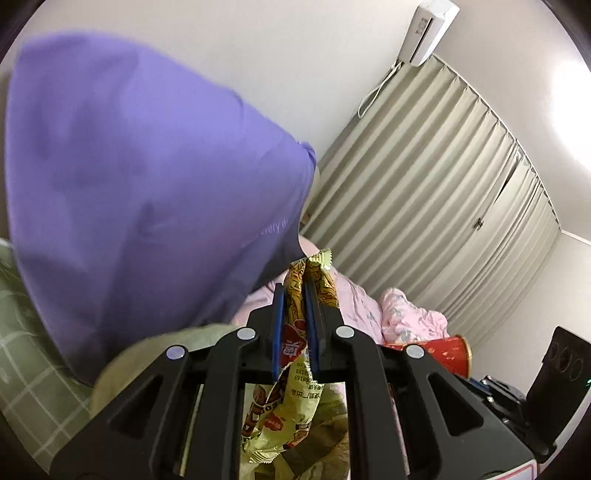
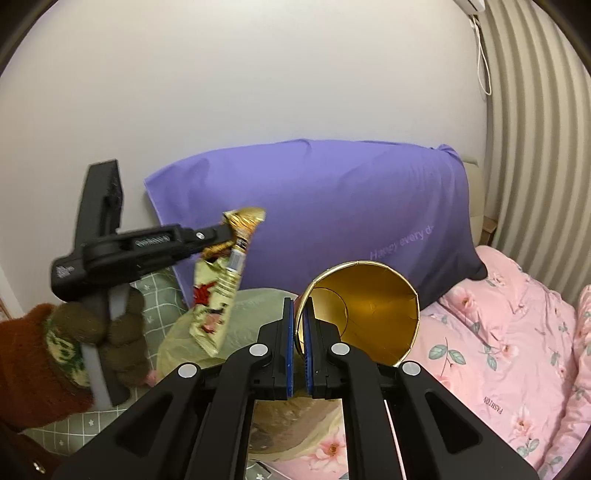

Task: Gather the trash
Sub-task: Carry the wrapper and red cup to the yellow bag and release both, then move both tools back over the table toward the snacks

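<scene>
Snack wrapper (image 1: 295,317) pinched inside left tool (image 1: 295,291), ends protruding.

On the bed (image 2: 517,350), a pillow (image 2: 332,214) leans against the wall (image 2: 258,81); curtains (image 2: 535,147) hang right; a bag (image 2: 255,314), seemingly, lies before the pillow.

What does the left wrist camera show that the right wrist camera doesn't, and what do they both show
Only the left wrist view shows the air conditioner high on the wall and the cup's red outside.

Only the right wrist view shows the gloved hand holding the left gripper, the cup's gold inside, and the right gripper shut on the cup's rim.

Both show the snack wrapper clamped in the left gripper, the paper cup, the purple pillow, the pink floral bedding and the curtain.
</scene>
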`<state>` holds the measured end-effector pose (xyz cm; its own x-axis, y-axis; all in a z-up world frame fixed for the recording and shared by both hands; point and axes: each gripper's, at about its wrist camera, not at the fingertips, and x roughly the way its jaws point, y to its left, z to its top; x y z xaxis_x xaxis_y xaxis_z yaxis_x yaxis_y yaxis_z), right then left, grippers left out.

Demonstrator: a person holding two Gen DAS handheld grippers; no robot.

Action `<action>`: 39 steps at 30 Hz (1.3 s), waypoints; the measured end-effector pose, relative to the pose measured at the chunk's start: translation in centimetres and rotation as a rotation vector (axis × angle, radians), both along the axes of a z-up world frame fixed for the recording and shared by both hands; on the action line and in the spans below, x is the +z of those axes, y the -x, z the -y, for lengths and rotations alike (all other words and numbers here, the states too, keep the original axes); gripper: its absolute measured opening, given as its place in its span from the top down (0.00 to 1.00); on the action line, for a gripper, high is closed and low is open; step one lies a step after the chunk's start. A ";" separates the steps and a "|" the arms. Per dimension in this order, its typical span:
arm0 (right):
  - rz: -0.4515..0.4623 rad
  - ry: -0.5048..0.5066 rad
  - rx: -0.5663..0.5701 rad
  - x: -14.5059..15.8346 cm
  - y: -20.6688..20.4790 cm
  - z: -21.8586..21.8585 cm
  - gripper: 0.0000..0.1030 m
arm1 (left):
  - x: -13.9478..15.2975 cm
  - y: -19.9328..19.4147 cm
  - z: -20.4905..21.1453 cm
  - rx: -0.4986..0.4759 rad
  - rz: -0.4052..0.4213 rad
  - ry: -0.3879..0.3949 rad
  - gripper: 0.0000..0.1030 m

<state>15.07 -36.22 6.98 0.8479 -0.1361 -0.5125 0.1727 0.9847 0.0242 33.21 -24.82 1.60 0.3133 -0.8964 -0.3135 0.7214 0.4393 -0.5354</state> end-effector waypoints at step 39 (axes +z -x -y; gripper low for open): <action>-0.220 -0.136 0.114 -9.9 -4.7 -3.6 0.92 | -4.4 0.4 -1.8 0.003 0.124 -0.417 0.77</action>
<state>19.81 -32.58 -2.92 0.7204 0.0367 -0.6926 0.0762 0.9884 0.1317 32.83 -23.04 -2.81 0.3736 -0.6999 -0.6088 0.7674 0.6019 -0.2210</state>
